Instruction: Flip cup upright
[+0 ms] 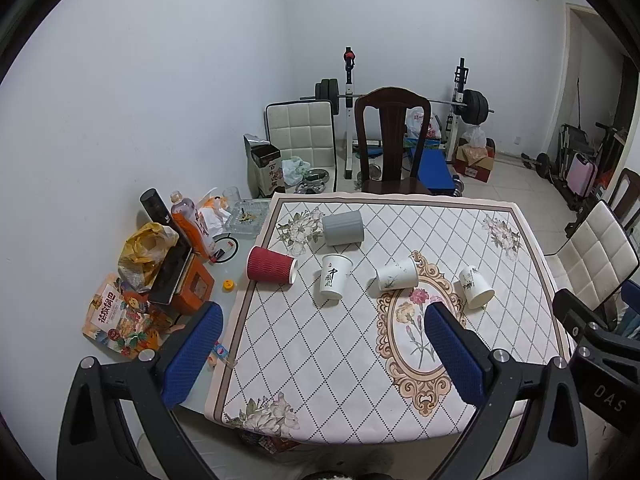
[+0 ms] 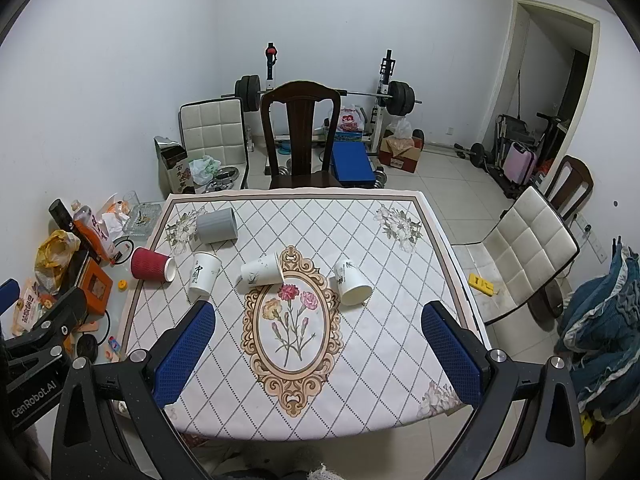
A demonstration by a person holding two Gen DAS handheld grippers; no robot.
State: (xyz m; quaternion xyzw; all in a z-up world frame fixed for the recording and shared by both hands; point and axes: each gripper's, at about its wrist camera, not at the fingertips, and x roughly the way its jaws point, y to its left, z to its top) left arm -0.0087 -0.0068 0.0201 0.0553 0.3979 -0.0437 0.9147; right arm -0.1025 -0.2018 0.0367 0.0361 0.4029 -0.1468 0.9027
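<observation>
Several cups sit on the flowered tablecloth [image 1: 320, 360]. A grey cup [image 1: 343, 228] [image 2: 217, 226] lies on its side at the back left. A red ribbed cup [image 1: 271, 265] [image 2: 153, 265] lies on its side at the left edge. A white cup with red and black writing [image 1: 334, 276] [image 2: 204, 273] stands upright. Two white cups with leaf prints lie on their sides, one [image 1: 397, 274] [image 2: 262, 269] in the middle and one [image 1: 476, 287] [image 2: 352, 282] to its right. My left gripper [image 1: 324, 344] and right gripper [image 2: 318, 340] are open and empty, held above the table's near edge.
Left of the cloth lie snack bags [image 1: 116, 316], an orange box [image 1: 192, 284], a bottle [image 1: 192, 224] and a glass ashtray [image 1: 248, 220]. A dark wooden chair [image 1: 392, 140] stands behind the table, a white chair [image 1: 596, 256] at the right. Weights [image 1: 474, 106] stand at the wall.
</observation>
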